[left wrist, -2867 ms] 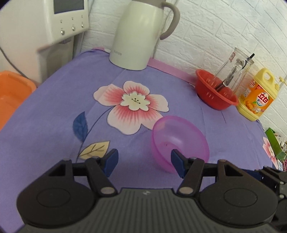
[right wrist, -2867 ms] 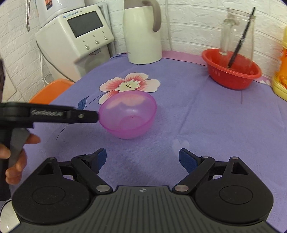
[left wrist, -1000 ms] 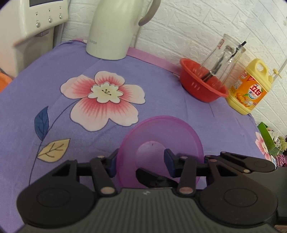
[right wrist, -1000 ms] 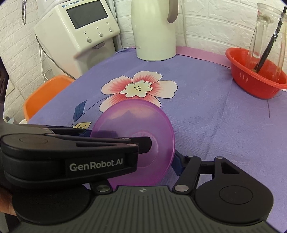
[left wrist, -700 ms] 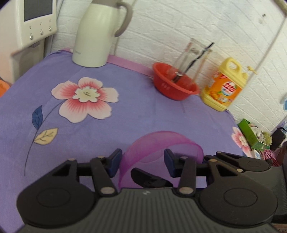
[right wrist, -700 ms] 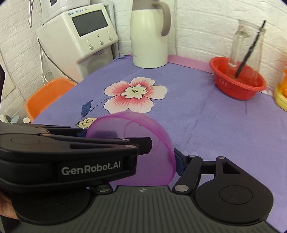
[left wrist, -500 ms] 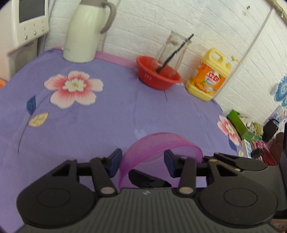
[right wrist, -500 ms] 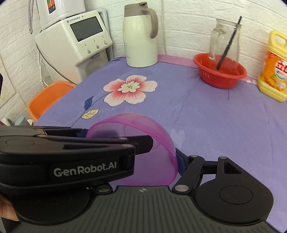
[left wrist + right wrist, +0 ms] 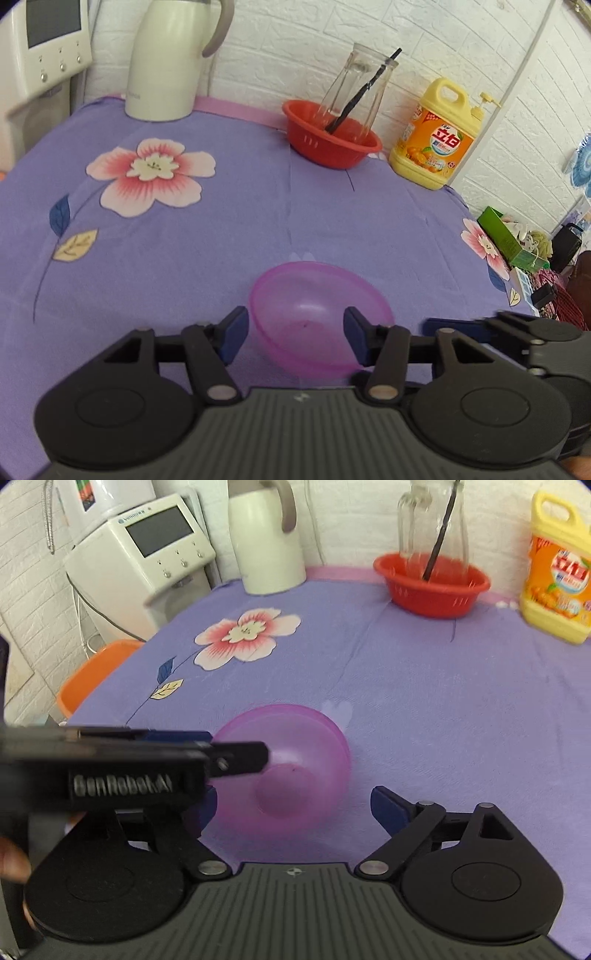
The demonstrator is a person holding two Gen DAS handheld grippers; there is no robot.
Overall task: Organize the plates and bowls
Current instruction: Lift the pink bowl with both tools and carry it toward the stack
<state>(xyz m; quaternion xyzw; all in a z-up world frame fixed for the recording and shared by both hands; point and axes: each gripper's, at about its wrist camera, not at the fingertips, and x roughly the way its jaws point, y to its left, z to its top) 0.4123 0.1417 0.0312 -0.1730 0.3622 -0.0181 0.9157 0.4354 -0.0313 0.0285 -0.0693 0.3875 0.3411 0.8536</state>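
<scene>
A translucent pink bowl (image 9: pixel 317 314) (image 9: pixel 291 760) sits upright on the purple flowered cloth (image 9: pixel 221 240), near its front edge. My left gripper (image 9: pixel 295 334) is at the bowl's near side with its jaws opening. The blue pads (image 9: pixel 236 328) stand on either side of the bowl, not pressing on it. In the right wrist view the left gripper (image 9: pixel 221 746) reaches in from the left over the bowl's rim. My right gripper (image 9: pixel 295 808) is wide open just behind the bowl and touches nothing. A hand (image 9: pixel 13 860) shows at the left edge.
At the back stand a red basket (image 9: pixel 332 147) holding a glass jar with a black straw, a yellow detergent bottle (image 9: pixel 436 140) and a white kettle (image 9: pixel 166 66). A white appliance (image 9: pixel 144 554) and an orange tub (image 9: pixel 92 672) are left of the table. A green box (image 9: pixel 509 240) is right.
The bowl was held tilted between both grippers and carried toward the front of the cloth. It now rests upright, and both grippers have opened off it.
</scene>
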